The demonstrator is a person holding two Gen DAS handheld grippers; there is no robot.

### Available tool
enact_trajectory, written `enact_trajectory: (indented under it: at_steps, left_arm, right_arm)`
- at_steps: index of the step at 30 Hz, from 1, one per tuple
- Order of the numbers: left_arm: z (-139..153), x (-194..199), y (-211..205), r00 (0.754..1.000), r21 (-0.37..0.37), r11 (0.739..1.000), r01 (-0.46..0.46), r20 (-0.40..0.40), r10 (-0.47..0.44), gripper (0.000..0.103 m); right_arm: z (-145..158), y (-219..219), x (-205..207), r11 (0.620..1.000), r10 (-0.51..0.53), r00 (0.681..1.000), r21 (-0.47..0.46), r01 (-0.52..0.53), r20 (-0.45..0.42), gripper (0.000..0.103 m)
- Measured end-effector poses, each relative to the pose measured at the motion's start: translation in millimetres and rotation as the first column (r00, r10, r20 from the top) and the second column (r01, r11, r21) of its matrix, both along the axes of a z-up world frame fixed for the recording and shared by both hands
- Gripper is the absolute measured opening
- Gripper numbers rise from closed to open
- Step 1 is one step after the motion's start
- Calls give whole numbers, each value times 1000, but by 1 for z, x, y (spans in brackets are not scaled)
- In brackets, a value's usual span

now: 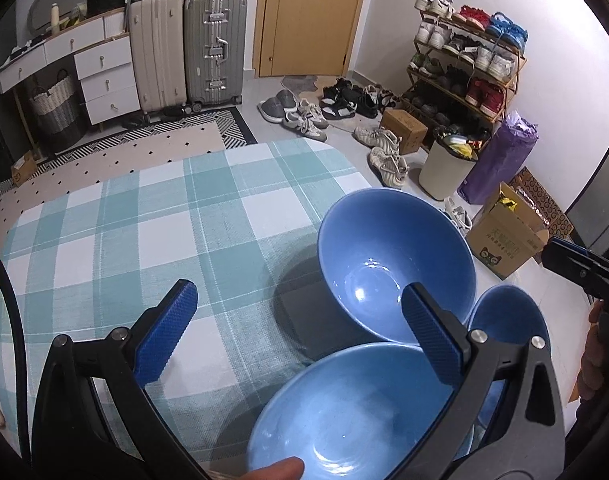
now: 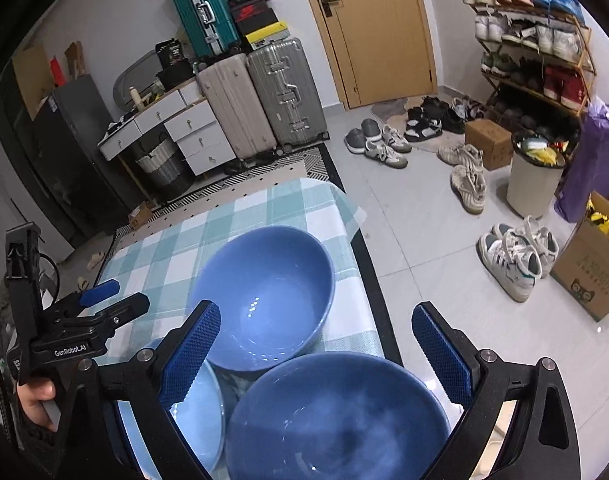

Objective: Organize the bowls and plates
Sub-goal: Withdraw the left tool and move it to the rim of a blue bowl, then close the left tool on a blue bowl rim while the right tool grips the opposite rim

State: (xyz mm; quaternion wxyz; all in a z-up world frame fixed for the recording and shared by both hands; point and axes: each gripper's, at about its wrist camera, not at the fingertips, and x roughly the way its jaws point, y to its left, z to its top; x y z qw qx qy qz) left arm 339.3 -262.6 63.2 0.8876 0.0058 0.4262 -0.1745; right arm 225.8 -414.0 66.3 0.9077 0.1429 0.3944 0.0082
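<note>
Three blue bowls stand close together on the checked tablecloth (image 1: 144, 220). In the left wrist view the far large bowl (image 1: 396, 264) is on the right, a lighter bowl (image 1: 344, 416) lies near my camera, and a third bowl (image 1: 512, 316) peeks out behind my right finger. My left gripper (image 1: 300, 340) is open and empty above them. In the right wrist view the far bowl (image 2: 264, 296), a darker near bowl (image 2: 336, 420) and the lighter bowl (image 2: 200, 412) show. My right gripper (image 2: 316, 356) is open and empty above them. The left gripper (image 2: 100, 304) shows at the left there.
The table edge (image 2: 360, 264) drops to a tiled floor on the right, with loose shoes (image 2: 516, 256), a cardboard box (image 2: 592, 272) and a bin (image 2: 534, 180). Suitcases (image 1: 188, 48), drawers (image 1: 104, 80) and a door (image 1: 312, 16) stand at the back.
</note>
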Motion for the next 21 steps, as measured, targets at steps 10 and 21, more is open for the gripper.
enact_trajectory:
  at_steps: [10,21]
  left_arm:
    - [-28,22,-16,997,1,1000,23,-76,-23,78]
    - [-54,41,-23,987,-41,999,26,-154,-32,71]
  right_arm:
    - [-21,-8,21,999,16,999,46,-14,-43,83]
    - [-46,2,46,996,58,991,73,-50,-117,70]
